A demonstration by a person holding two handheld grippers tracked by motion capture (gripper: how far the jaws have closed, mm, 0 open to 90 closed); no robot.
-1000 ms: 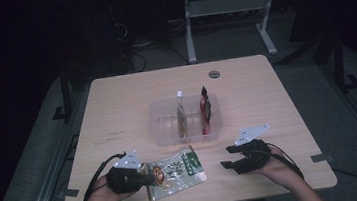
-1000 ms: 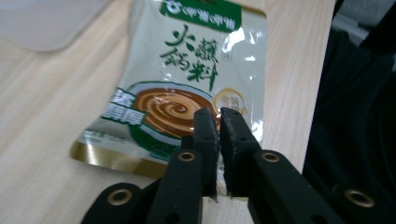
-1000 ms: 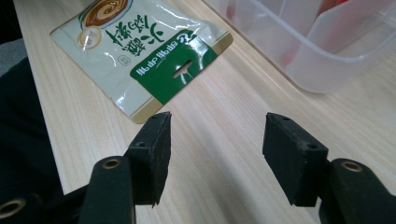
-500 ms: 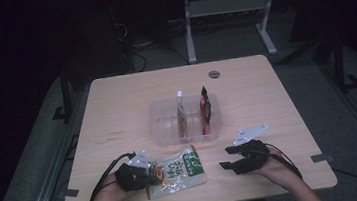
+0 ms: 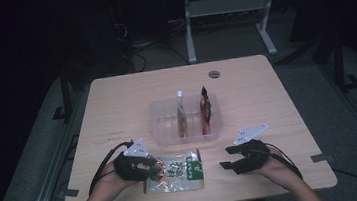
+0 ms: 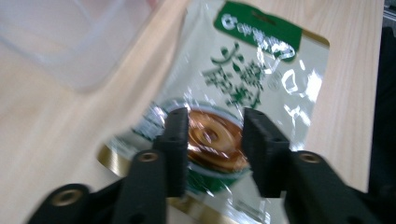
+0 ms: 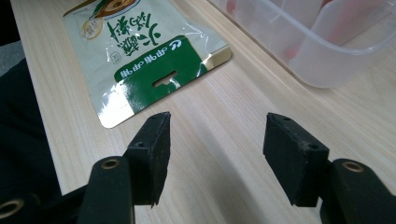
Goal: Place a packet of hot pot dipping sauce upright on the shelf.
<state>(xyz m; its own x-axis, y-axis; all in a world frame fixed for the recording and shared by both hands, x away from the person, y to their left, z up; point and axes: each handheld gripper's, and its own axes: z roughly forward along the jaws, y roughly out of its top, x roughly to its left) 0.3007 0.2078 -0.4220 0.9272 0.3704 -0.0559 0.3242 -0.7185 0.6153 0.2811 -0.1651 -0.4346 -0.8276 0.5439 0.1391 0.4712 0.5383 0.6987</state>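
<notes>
Flat green-and-silver foil snack pouch (image 5: 176, 170) lies on the wooden table (image 5: 116, 102), lower centre of the high view, outside the clear plastic bin (image 5: 162, 130) already holding two packets. Left gripper (image 6: 212, 135) jaws just opened, astride it, not pinching. Right gripper (image 5: 225, 158) spread, empty. Pouch not yet binned.

Black grippers (image 5: 149, 168); brass screws; grey three-cornered plates

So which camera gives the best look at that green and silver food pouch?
The left gripper view: the food pouch lies close up, its noodle-bowl picture and green header readable though slightly blurred. The right gripper view shows the pouch's header end with the hang hole. The high view shows it small, flat on the table.
</notes>
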